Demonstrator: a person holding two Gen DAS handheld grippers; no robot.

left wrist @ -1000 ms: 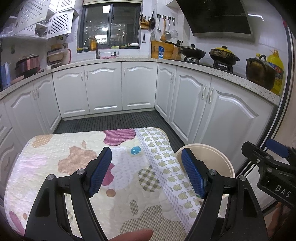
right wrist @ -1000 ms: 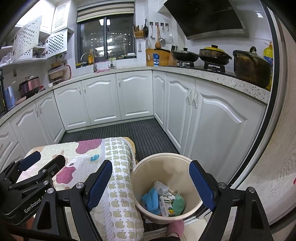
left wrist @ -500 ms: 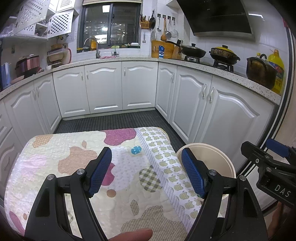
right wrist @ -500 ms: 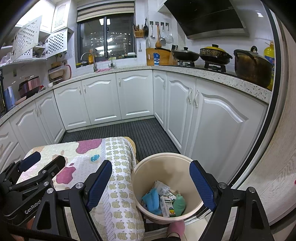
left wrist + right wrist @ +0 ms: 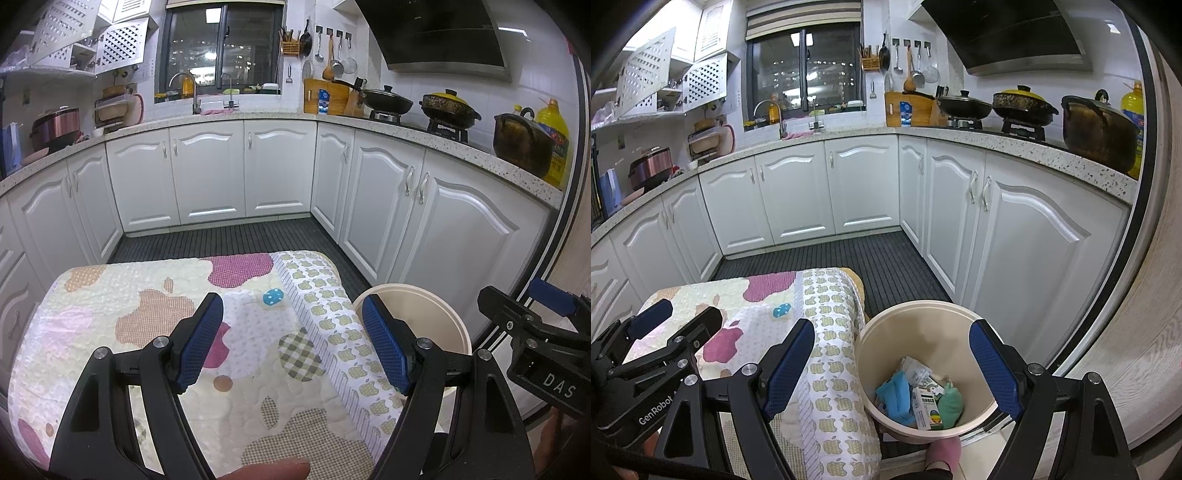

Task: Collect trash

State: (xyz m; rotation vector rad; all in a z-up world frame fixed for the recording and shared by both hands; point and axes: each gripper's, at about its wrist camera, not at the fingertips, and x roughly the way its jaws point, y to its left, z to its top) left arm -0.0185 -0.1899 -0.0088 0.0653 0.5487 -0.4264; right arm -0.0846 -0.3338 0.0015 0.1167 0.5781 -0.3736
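Two tongs, yr left [image 5: 291,343] & right [image 5: 892,363], both gape empty. One bin [image 5: 864,354] beside tabletop [image 5: 110,295]; one blue scrap [image 5: 273,296] on it.

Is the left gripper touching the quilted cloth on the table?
Apart. The left wrist view shows the left gripper open, hovering above the quilted cloth, nothing between its fingers.

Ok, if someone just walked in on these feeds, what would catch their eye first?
Probably the beige bin on the floor beside the table, with a blue rag, a small carton and other trash inside. Next, the patchwork cloth covering the table, bare except for a small blue dotted piece. Both grippers hang open and empty.
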